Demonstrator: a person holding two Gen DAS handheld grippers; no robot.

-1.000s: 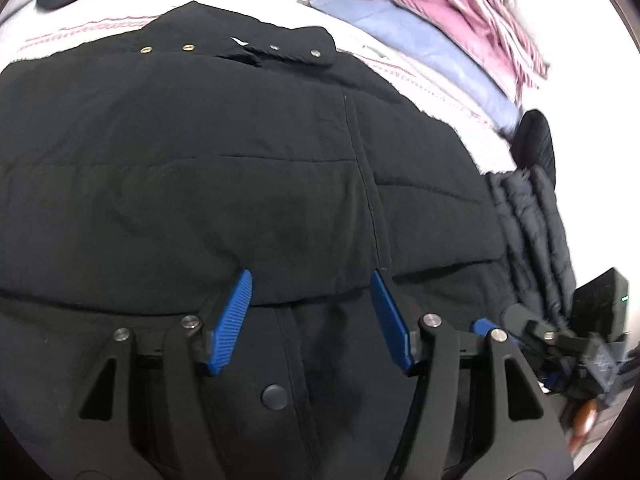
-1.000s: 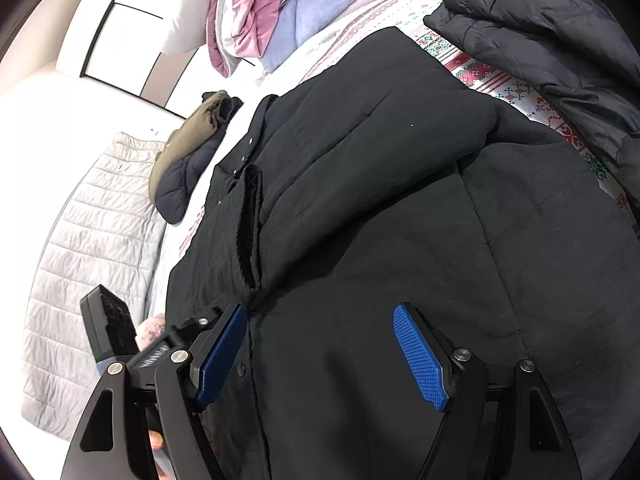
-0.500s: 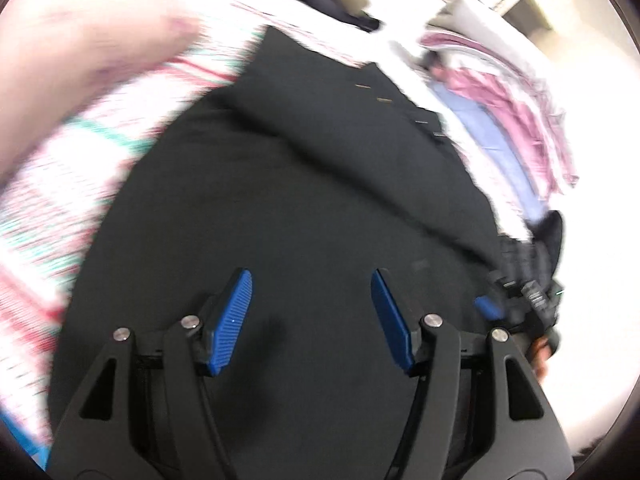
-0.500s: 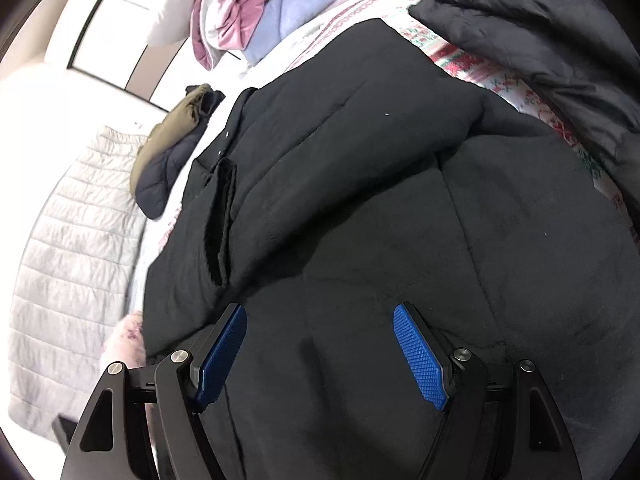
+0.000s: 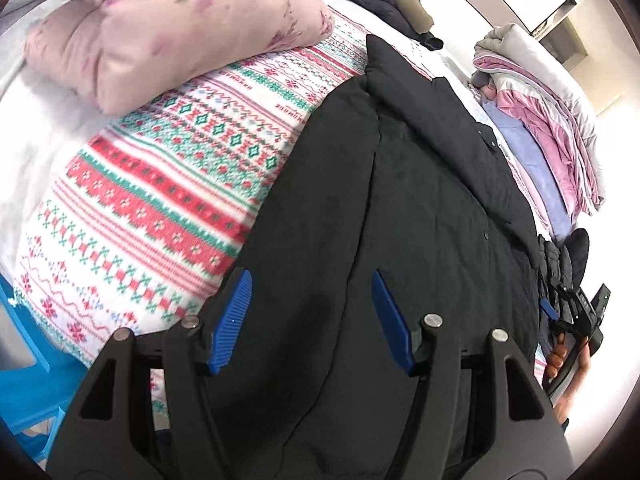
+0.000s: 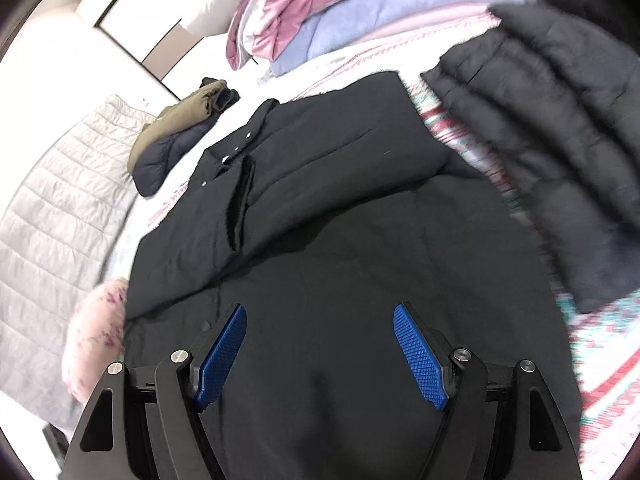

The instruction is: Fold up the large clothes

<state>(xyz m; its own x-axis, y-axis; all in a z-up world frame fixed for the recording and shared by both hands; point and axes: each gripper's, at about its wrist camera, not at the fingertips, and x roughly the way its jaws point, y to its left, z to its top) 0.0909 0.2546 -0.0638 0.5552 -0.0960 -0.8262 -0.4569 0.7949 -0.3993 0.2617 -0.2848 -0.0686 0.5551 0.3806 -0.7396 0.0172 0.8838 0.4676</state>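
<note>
A large black padded coat (image 5: 400,200) lies spread on a bed, collar with snap buttons at the far end; it also shows in the right wrist view (image 6: 340,220). My left gripper (image 5: 312,316) is open and empty over the coat's lower left edge, beside the patterned blanket (image 5: 168,184). My right gripper (image 6: 320,352) is open and empty above the coat's lower part. The right gripper also shows in the left wrist view (image 5: 576,320), held by a hand at the coat's right side.
A pink floral pillow (image 5: 160,28) lies at the left. Folded pink and blue bedding (image 5: 540,120) is stacked at the back. A dark quilted jacket (image 6: 560,140) lies right of the coat. An olive and navy jacket (image 6: 180,128) lies beyond the collar. A blue stool (image 5: 24,380) stands beside the bed.
My left gripper has swung left to the coat's left edge, bringing the blanket and pillow into view. My right gripper has moved right and turned. Both stay open.
</note>
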